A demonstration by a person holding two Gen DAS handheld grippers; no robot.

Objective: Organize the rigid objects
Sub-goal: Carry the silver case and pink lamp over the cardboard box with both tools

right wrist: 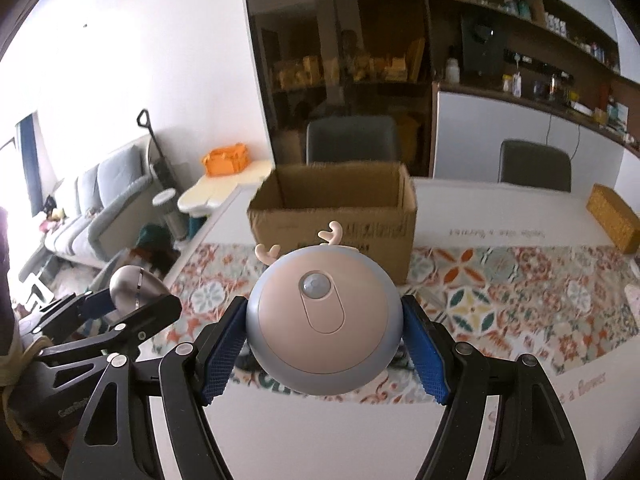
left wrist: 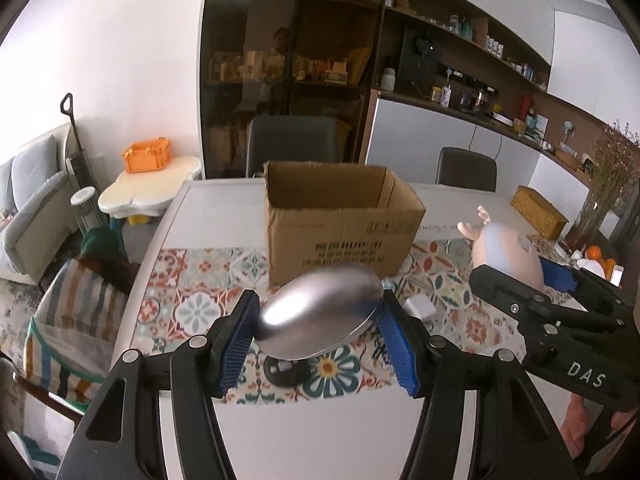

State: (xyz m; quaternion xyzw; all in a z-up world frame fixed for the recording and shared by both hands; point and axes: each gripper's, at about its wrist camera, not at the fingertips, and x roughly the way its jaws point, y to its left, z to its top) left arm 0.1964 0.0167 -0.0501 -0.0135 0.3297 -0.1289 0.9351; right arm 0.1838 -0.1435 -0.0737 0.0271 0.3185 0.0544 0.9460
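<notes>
Dining table (left wrist: 192, 216) with a patterned runner (right wrist: 500, 292) and an open cardboard box (left wrist: 340, 220) sitting on it. Left gripper (left wrist: 316, 316) is clamped on a shiny metal oval (left wrist: 320, 312) — held up off the table, in front of the box. Right gripper (right wrist: 324, 340) grips a round antlered light (right wrist: 324, 320) the same way, just beside the left one — both near the box.

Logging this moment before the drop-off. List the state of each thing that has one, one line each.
Cardboard box: open at the top, upright on the table.
Steel oval piece: held off the table, tilted.
Antlered round gadget: held off the table, face toward the camera.
Left gripper: shut on the steel piece.
Right gripper: shut on the gadget.
</notes>
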